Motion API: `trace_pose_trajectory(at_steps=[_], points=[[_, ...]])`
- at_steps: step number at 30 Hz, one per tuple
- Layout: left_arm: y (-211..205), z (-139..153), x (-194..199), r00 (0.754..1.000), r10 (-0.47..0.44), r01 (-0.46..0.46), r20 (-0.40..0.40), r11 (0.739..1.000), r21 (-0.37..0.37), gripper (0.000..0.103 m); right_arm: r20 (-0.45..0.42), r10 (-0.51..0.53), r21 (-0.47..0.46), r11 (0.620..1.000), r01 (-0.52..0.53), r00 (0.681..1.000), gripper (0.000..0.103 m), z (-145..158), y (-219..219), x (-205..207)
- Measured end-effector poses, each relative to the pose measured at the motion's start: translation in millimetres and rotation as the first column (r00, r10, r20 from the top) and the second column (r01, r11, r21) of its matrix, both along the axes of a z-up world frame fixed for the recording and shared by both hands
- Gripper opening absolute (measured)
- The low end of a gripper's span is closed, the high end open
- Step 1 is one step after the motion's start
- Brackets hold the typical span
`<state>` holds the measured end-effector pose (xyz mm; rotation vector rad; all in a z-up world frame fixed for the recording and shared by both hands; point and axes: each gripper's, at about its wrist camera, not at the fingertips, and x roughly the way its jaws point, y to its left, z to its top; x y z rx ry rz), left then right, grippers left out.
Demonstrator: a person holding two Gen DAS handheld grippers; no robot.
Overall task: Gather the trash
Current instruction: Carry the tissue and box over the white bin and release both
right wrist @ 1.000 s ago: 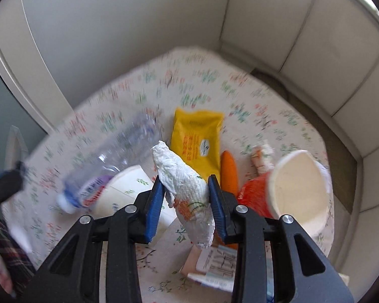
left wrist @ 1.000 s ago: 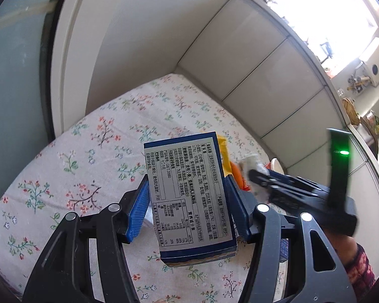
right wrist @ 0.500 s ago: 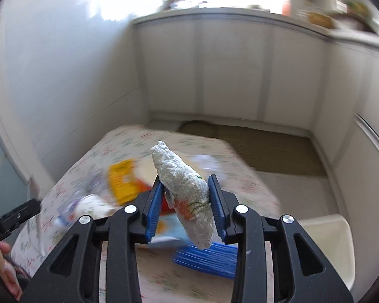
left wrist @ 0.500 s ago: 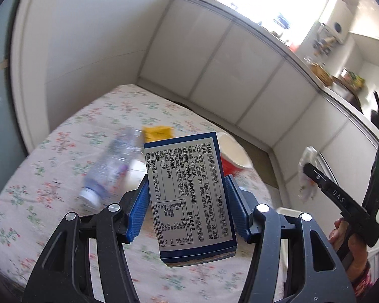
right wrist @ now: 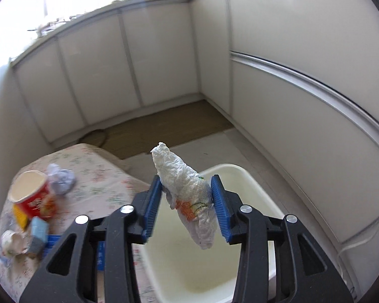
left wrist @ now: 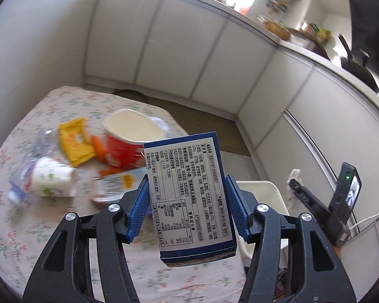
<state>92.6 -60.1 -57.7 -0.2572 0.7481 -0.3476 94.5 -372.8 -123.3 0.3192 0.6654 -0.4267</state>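
Observation:
My left gripper (left wrist: pixel 185 192) is shut on a blue box (left wrist: pixel 187 166) with a white printed label, held above the table's right edge. Beyond it to the right stands a white bin (left wrist: pixel 262 189). My right gripper (right wrist: pixel 185 192) hangs over that white bin (right wrist: pixel 240 174). Its jaws are opening, and a crumpled white wrapper wad (right wrist: pixel 179 171) is still between them, with a gap at the left pad. In the left wrist view the right gripper (left wrist: pixel 297 185) shows at the right with the wad (left wrist: pixel 294 176) at its tip.
A floral tablecloth (left wrist: pixel 17 217) carries a red cup (left wrist: pixel 123 149), a yellow packet (left wrist: pixel 74 141), a white paper cup (left wrist: pixel 50 180), a clear bottle (left wrist: pixel 25 166) and orange pieces (left wrist: pixel 98 147). White cabinets (right wrist: pixel 164 50) ring the floor, and a brown mat (right wrist: pixel 164 128) lies on it.
Both grippers swung from over the table to the right, toward the white bin. The right jaws have widened around the wad. The left still grips the box.

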Motion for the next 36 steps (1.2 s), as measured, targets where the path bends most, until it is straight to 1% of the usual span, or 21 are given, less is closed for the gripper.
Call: trace_pose_trajectory(at_steps=[1,2,3,5,9,11,15,17,20,23,25,27,29,33,36], points=[[-9,-1,2,1.000,-0.014,0.014,-0.004,1.000,0.003,0.055,0.007,-0.018,0.011,1.000,0.018,1.000,0.065,-2,-7,-1],[-19,-2,5,1.000,-0.028,0.028,-0.007,1.000,0.005,0.055,0.022,-0.056,0.020,0.998,0.055,0.998,0.080,-3,-13,-6],[-29,-3,8,0.999,-0.045,0.045,-0.009,0.999,0.008,0.055,0.038,-0.080,0.023,0.997,0.080,0.996,0.089,-3,-19,-14],[-53,-5,13,0.997,-0.080,0.080,-0.012,0.997,0.016,0.055,0.071,-0.132,0.016,0.991,0.131,0.989,0.093,-1,-23,-24],[-94,-11,21,0.988,-0.150,0.151,-0.026,0.988,0.030,0.056,0.069,-0.206,-0.018,0.978,0.208,0.976,0.095,-7,-33,-34],[-111,-15,24,0.983,-0.181,0.182,-0.037,0.983,0.032,0.056,0.053,-0.250,-0.014,0.968,0.251,0.967,0.095,-10,-38,-35],[-150,-26,37,0.967,-0.244,0.248,-0.074,0.968,0.042,0.056,0.059,-0.354,0.020,0.935,0.354,0.933,0.095,-12,-58,-48],[-168,-29,44,0.959,-0.269,0.273,-0.091,0.961,0.038,0.056,0.061,-0.408,0.048,0.913,0.406,0.911,0.096,-13,-69,-56],[-196,-35,50,0.945,-0.308,0.312,-0.110,0.950,0.029,0.057,0.042,-0.448,0.088,0.892,0.443,0.893,0.096,-18,-80,-59],[-219,-39,57,0.936,-0.329,0.337,-0.125,0.940,0.048,0.058,0.043,-0.472,0.108,0.878,0.466,0.881,0.096,-20,-83,-64],[-229,-40,61,0.933,-0.335,0.344,-0.134,0.937,0.056,0.060,0.067,-0.499,0.107,0.865,0.491,0.864,0.096,-18,-83,-67],[-234,-40,63,0.932,-0.334,0.344,-0.143,0.937,0.055,0.065,0.089,-0.520,0.112,0.853,0.510,0.850,0.096,-15,-83,-74],[-235,-38,63,0.933,-0.332,0.342,-0.140,0.938,0.053,0.066,0.092,-0.527,0.119,0.848,0.517,0.845,0.096,-15,-84,-74],[-228,-33,62,0.940,-0.321,0.331,-0.120,0.941,0.076,0.070,0.087,-0.511,0.107,0.858,0.502,0.855,0.096,-15,-80,-68],[-215,-31,62,0.950,-0.291,0.300,-0.115,0.951,0.079,0.075,0.102,-0.487,0.075,0.873,0.482,0.867,0.096,-12,-72,-63]])
